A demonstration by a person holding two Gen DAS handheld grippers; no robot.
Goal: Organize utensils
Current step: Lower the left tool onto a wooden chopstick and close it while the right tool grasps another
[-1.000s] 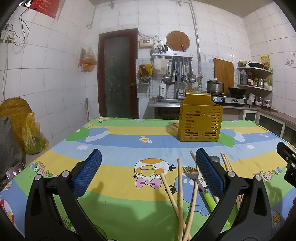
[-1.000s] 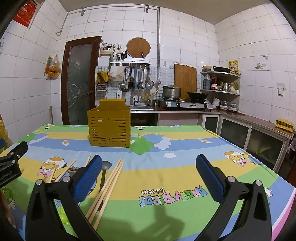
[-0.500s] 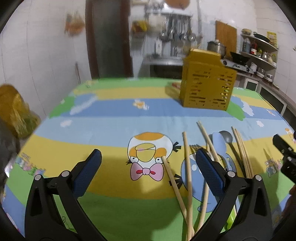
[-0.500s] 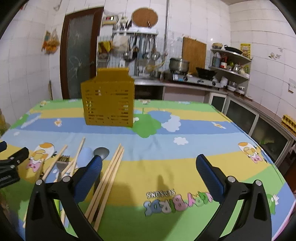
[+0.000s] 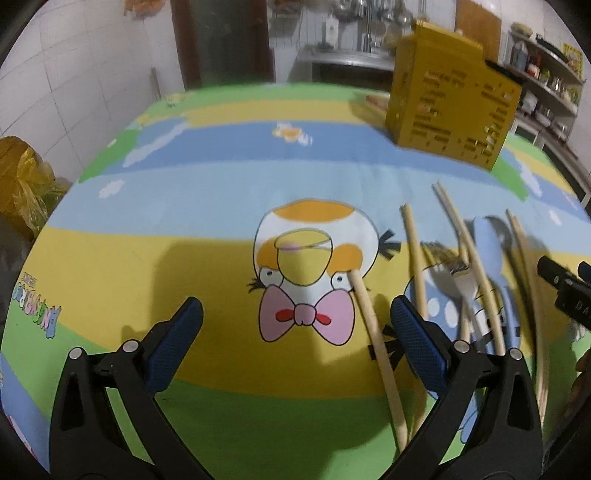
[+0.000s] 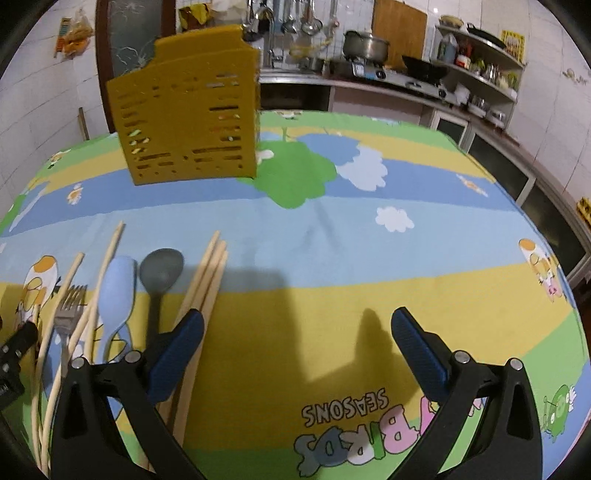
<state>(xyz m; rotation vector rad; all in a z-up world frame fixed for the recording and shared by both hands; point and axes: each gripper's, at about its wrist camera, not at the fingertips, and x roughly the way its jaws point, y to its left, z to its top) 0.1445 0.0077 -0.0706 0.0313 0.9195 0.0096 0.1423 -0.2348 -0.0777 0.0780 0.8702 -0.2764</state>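
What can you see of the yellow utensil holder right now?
The yellow utensil holder is a tall plastic-looking box with rows of slots in its walls and a stepped top edge. It stands upright on the cartoon tablecloth, beyond the loose chopsticks, spoons and fork. Nothing touches it; no utensils show above its rim.

- White tiled walls (image 6: pixel 33 107) enclosed the kitchen.
- A dark door (image 5: pixel 221 40) stood in the far wall.
- Ladles hung on a wall rack (image 6: pixel 295 18).
- A pot (image 6: pixel 365 44) sat on a gas stove (image 6: pixel 388 74).
- Corner shelves (image 6: pixel 480 48) held bottles.
- A cartoon-print cloth (image 6: pixel 369 258) covered the worktop.
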